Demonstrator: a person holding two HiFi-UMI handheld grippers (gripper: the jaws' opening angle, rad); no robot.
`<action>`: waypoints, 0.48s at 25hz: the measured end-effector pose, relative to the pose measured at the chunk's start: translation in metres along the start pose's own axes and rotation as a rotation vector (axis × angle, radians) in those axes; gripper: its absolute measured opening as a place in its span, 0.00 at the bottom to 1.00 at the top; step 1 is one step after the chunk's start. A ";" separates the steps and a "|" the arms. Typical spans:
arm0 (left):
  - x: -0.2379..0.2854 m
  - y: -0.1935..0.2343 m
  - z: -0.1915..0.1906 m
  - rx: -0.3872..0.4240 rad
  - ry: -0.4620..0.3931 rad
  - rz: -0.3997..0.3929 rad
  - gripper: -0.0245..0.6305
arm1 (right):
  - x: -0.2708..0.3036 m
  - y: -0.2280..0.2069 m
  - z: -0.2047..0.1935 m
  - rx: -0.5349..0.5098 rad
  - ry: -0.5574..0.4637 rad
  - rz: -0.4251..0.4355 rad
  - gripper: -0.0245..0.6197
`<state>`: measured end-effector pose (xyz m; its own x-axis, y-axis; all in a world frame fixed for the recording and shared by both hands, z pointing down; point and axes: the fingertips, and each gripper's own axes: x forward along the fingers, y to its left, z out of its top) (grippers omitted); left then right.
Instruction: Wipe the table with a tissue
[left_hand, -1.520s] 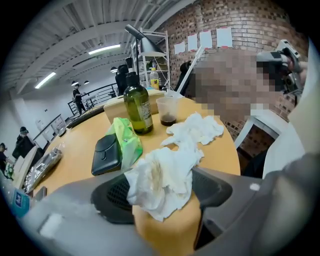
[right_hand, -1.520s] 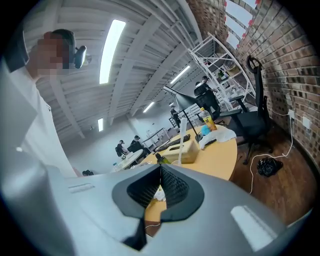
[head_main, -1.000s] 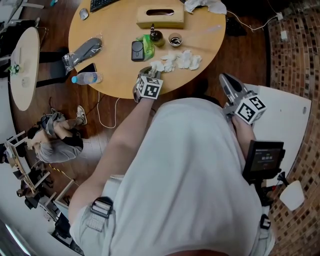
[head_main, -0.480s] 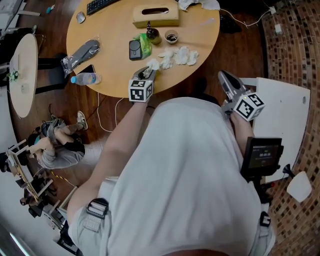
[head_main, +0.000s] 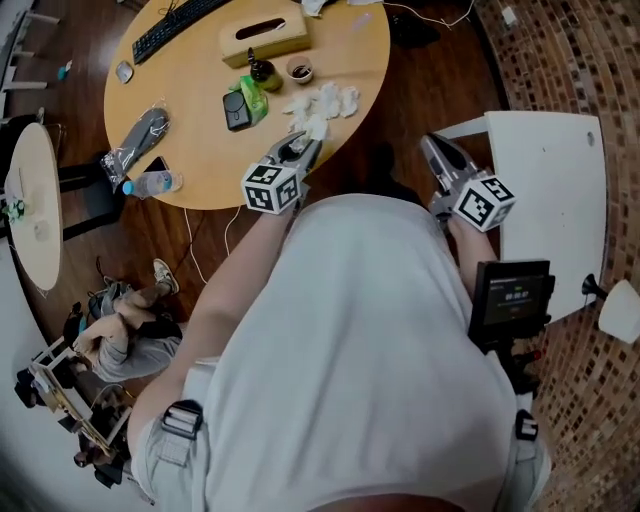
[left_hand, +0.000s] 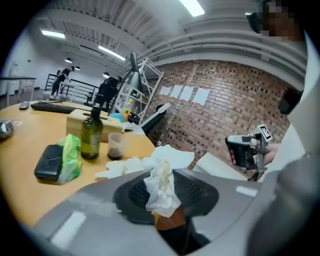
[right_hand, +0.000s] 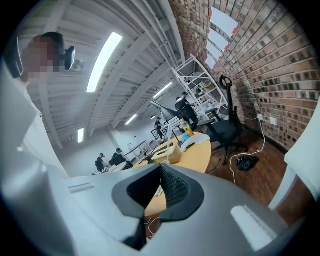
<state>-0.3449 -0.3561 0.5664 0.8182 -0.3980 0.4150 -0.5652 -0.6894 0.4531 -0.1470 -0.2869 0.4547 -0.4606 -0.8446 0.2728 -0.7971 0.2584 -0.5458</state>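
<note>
Two tongs are counted. On the left tongs (head_main: 303, 150) the jaws have just been closing and are clamped on one crumpled white tissue (left_hand: 161, 185), held above the near edge of the round counter (head_main: 190, 110). The right tongs (head_main: 436, 152) are pressed together on nothing, off to the counter's side. One heap of tissues (head_main: 325, 100), one bottle (left_hand: 91, 136), one cup (left_hand: 116, 146) and one tissue box (head_main: 263, 34) are seen on the counter.

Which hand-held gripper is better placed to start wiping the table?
Left. The left hand-held gripper is clamped on a tissue at the table edge; the right hand-held gripper is empty and off the table.
</note>
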 end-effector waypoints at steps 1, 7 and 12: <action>0.007 -0.013 -0.003 0.007 0.011 -0.058 0.20 | -0.013 -0.002 -0.003 0.003 -0.022 -0.036 0.05; 0.030 -0.037 0.012 0.072 0.050 -0.201 0.20 | -0.032 -0.021 -0.017 0.063 -0.095 -0.135 0.05; 0.054 -0.076 0.002 0.101 0.113 -0.314 0.20 | -0.084 -0.034 -0.026 0.108 -0.154 -0.255 0.05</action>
<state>-0.2572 -0.3263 0.5530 0.9305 -0.0915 0.3547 -0.2697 -0.8265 0.4942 -0.0914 -0.2128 0.4710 -0.1796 -0.9391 0.2930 -0.8293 -0.0157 -0.5586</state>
